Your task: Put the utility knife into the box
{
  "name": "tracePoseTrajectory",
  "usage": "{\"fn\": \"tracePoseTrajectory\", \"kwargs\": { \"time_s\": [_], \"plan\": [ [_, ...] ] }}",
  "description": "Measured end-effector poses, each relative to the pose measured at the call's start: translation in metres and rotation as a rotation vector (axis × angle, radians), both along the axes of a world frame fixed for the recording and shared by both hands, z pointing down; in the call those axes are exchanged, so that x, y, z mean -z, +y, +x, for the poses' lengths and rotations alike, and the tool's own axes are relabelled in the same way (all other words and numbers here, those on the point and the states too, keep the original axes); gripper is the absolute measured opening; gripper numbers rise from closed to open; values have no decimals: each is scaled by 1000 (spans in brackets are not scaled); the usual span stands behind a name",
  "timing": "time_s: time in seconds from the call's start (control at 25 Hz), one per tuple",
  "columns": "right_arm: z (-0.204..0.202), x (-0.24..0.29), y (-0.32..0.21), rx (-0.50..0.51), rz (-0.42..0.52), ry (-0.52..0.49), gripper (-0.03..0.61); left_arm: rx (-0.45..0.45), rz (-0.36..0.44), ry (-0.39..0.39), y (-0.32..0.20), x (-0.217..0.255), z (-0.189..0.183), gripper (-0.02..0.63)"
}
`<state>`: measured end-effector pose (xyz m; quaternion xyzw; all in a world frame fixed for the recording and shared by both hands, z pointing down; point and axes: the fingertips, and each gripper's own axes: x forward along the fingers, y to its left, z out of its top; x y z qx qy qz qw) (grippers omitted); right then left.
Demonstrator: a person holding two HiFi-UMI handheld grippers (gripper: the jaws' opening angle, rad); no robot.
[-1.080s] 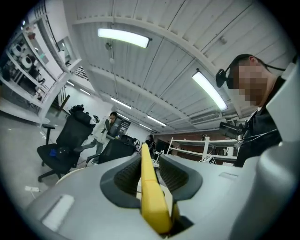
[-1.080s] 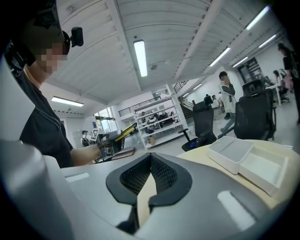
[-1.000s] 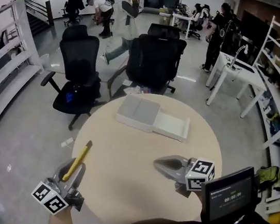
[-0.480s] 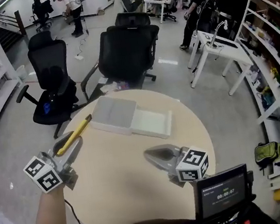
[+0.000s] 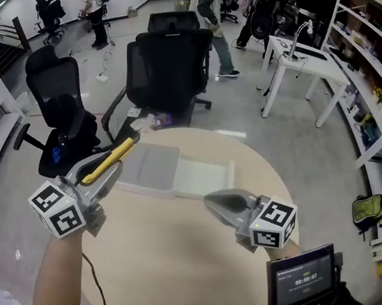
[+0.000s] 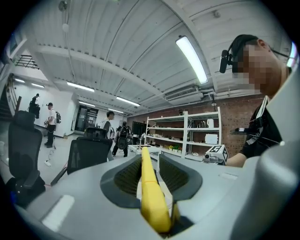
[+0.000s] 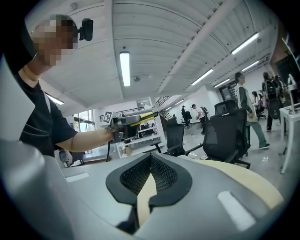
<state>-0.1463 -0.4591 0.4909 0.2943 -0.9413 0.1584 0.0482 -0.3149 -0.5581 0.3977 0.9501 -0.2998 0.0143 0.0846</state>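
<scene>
Yellow utility knife (image 5: 109, 161), tip toward box (image 5: 156, 166)

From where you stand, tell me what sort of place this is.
Probably an open-plan office or lab workspace: black swivel chairs stand behind the round table, a white desk sits beyond them, and open shelving lines the right wall.
</scene>
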Motion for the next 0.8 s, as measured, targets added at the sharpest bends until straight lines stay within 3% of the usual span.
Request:
{"fn": "tracePoseTrajectory", "kwargs": {
  "time_s": [0.56,0.8],
  "plan": [
    [72,-48,-98,-107,33,-19,15,-159,-62,-84,-100,-91,105,117],
    [101,-92,-119,-150,-1,-26,14,-279,-55,-189,-108,-151,155,117]
  ]
}}
